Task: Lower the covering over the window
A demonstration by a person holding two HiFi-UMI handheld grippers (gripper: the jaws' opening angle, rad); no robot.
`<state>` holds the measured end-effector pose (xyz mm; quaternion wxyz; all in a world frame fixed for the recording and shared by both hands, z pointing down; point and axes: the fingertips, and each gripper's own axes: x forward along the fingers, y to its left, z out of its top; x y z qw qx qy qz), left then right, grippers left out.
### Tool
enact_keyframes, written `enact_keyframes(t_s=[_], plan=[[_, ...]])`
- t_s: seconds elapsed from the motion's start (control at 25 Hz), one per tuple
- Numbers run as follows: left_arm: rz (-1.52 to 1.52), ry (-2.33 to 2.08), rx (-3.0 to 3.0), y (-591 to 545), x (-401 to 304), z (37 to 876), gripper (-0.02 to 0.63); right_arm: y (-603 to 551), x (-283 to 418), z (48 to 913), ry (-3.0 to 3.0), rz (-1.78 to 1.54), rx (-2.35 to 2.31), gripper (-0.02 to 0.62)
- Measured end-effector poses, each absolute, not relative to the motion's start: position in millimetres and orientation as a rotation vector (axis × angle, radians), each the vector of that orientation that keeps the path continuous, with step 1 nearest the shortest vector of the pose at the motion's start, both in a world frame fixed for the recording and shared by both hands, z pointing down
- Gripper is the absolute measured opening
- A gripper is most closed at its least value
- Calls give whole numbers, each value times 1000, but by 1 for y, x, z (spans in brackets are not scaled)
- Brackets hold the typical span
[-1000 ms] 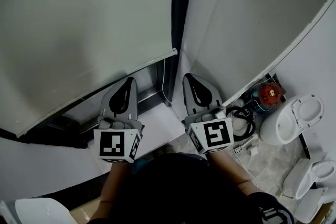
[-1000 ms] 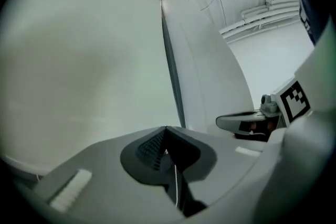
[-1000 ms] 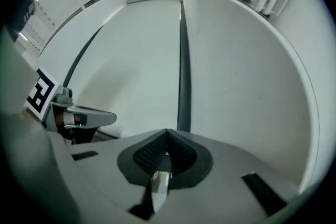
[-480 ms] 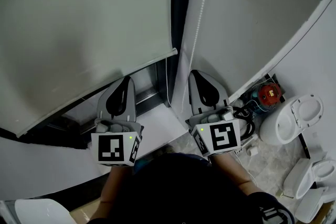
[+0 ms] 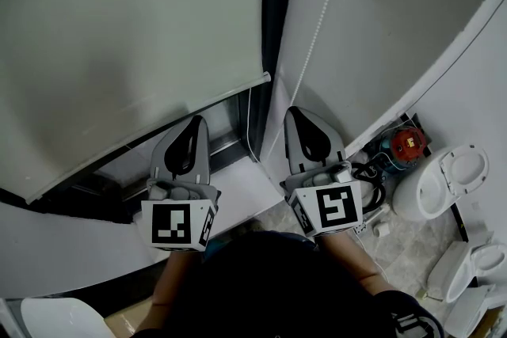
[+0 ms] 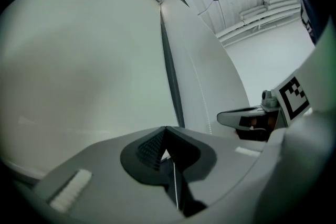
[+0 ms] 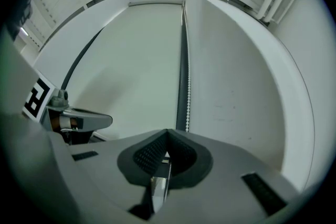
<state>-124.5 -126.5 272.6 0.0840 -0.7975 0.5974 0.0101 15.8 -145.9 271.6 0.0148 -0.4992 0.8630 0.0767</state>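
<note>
Bead chain (image 5: 321,20) now stretched taut up the wall, right tongs (image 5: 295,113) shifted slightly rightward along it

Grey moulded left gripper (image 5: 194,119) and right gripper (image 5: 294,112), black ribbed pads (image 6: 149,147), white cubes (image 5: 176,224) with black square markers, dark sleeve (image 5: 386,301) with white print.

1. I read the blind (image 5: 127,51) as smooth, matt cloth.
2. Bead chain (image 5: 321,20): small white beads, plastic-looking to me.
3. Left gripper (image 5: 194,123) and right gripper (image 5: 297,115): matt grey plastic shells, with dark ribbed pads (image 7: 149,155).
</note>
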Motion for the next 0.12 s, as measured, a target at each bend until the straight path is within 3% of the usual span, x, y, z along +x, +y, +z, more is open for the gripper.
enact_keyframes(t_s=[0.12], plan=[[31, 1784, -2382, -125, -123, 273, 9, -144, 15, 267, 2660, 226, -1530, 12]])
